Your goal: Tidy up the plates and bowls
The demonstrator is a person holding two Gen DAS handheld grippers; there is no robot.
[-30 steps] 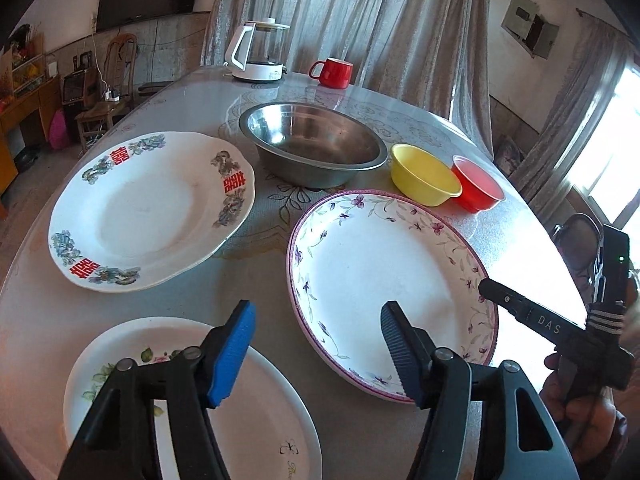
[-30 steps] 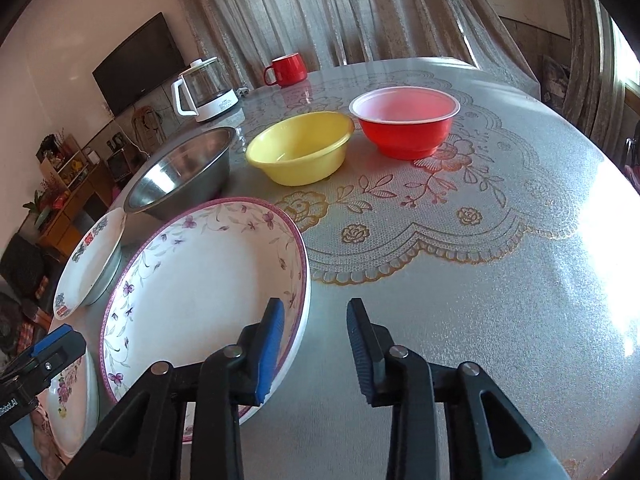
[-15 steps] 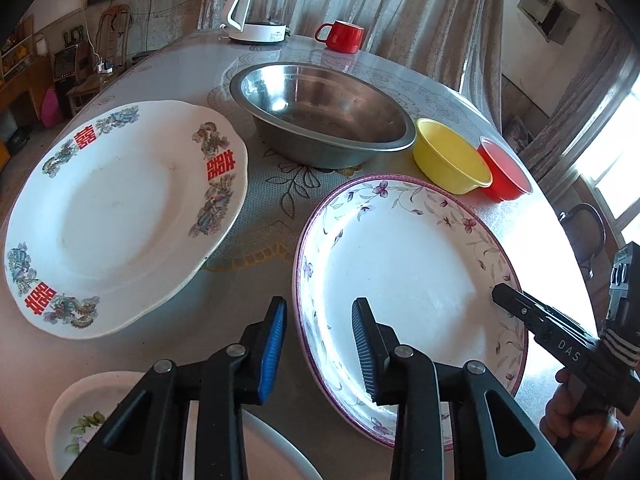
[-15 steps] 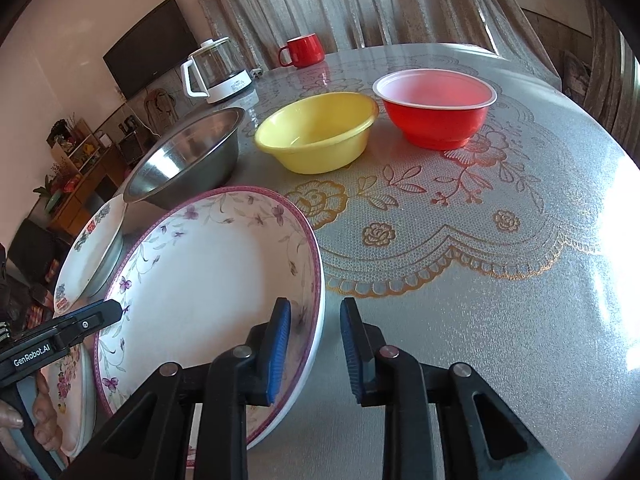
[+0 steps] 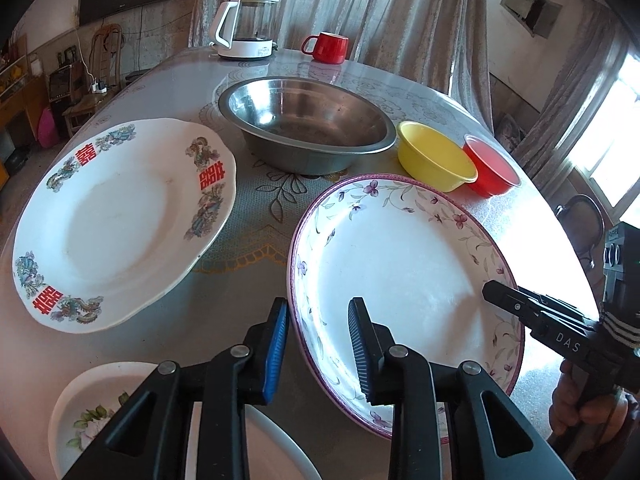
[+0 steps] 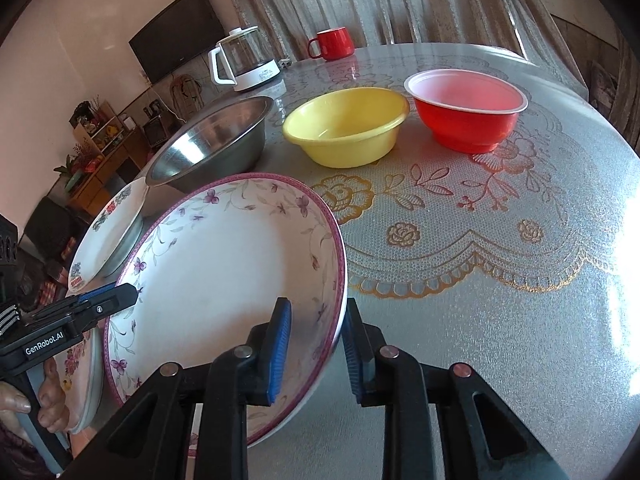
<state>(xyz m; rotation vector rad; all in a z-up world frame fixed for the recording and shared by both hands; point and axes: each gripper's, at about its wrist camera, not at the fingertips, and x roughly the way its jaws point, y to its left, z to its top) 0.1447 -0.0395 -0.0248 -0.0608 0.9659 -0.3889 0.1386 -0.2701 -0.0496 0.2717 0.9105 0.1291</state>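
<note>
Left wrist view first: the left gripper [image 5: 318, 346] has its jaws straddling the near-left rim of the purple-flowered plate [image 5: 404, 268], one pad outside, one inside, drawn in close on the rim and apparently clamped on it. Across the plate, the right gripper [image 6: 316, 346] brackets the opposite rim the same way, and from its own camera the pads look pinched onto the edge. So both claws are on the one plate, which sits at the front of the table [image 6: 500, 280], its edge looking slightly lifted on the right gripper's side (hard to be sure through the fisheye).

How will it handle? By its gloss it looks like glazed ceramic: stiff, fairly heavy for a rim pinch, slick, and likely to chip or break if dropped. The raised rim is the only sensible hold, and two grips on opposite sides should stop it swinging.

Candidates to stack on are the plate with red characters [image 5: 116, 220] at the left and the small floral plate [image 5: 120, 412] nearest the camera. The steel bowl [image 5: 308, 120], yellow bowl [image 5: 436, 156] and red bowl [image 5: 490, 168] stand in a row behind, untouched.
</note>
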